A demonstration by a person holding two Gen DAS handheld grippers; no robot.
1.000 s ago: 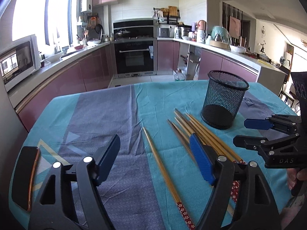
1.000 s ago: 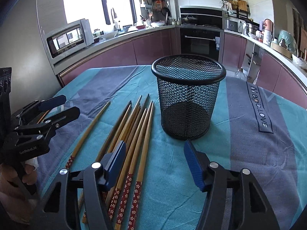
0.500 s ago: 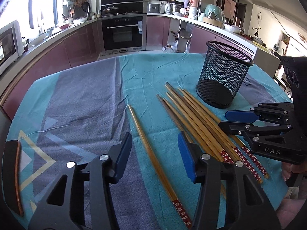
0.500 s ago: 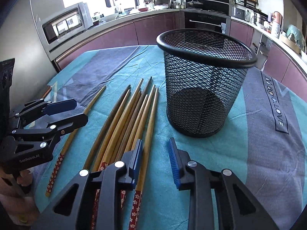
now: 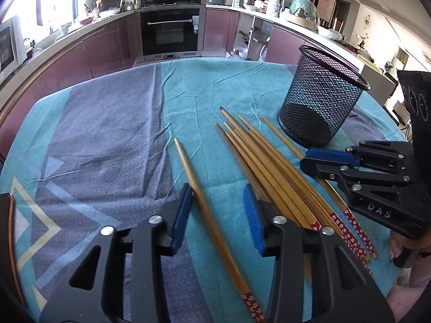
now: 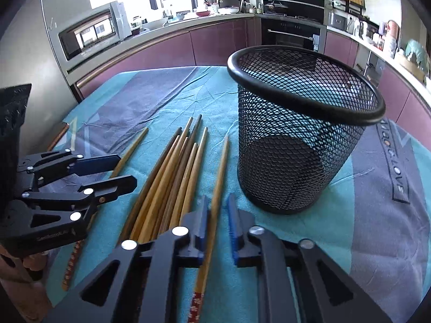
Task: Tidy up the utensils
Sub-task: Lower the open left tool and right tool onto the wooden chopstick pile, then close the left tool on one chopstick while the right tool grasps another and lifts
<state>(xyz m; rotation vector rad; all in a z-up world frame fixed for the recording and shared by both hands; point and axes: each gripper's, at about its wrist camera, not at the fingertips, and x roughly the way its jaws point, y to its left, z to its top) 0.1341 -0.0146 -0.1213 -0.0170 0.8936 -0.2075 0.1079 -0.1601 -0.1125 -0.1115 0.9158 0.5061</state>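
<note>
Eight chopsticks, as best I can count, lie on the desk (image 5: 107,140) beside one empty mesh cup (image 6: 282,177), tips fanned toward it. A bundle (image 6: 172,177) of six sits in the middle. I've set the left gripper (image 5: 216,191) astride the lone chopstick (image 5: 199,196) on the left, jaws closing but not yet pinching. The right gripper (image 6: 216,202) is closed to a narrow slot on the rightmost chopstick (image 6: 222,167), nearest the cup. I judge taking the outliers first keeps each pick clean.
</note>
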